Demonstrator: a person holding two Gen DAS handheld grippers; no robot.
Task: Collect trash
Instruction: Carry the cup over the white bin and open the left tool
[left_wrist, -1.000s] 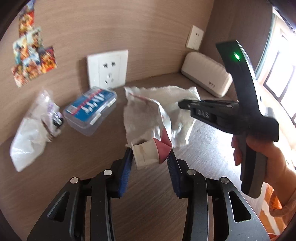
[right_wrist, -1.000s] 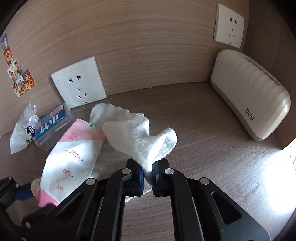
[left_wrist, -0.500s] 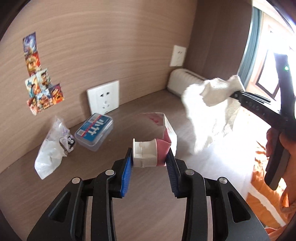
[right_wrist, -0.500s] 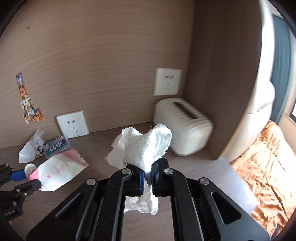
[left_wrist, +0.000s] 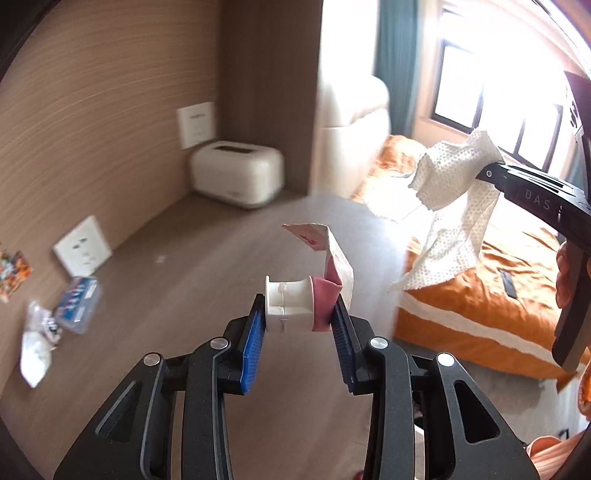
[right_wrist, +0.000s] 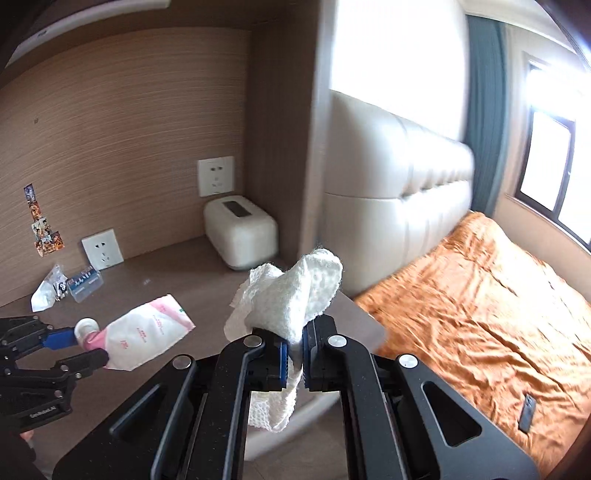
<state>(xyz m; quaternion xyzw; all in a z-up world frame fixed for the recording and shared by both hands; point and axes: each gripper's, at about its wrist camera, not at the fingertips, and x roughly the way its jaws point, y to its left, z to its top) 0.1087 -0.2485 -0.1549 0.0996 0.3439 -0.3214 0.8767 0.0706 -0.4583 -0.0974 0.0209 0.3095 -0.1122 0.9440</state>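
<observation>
My left gripper is shut on the white cap end of a pink and white pouch, held in the air above the wooden bedside surface. From the right wrist the same pouch hangs from the left gripper at the lower left. A crumpled white paper towel is pinched in my right gripper, lifted clear of the surface. Seen from the left wrist, that towel dangles from the right gripper at the upper right, over the bed.
A small clear plastic bag and a blue-labelled clear box lie at the back by a wall socket. A white tissue box stands in the corner. An orange bed with a dark remote fills the right.
Both grippers have risen and drawn back from the wall, carrying the pouch and the paper towel off the surface. The view has swung right so the bed and window show.
</observation>
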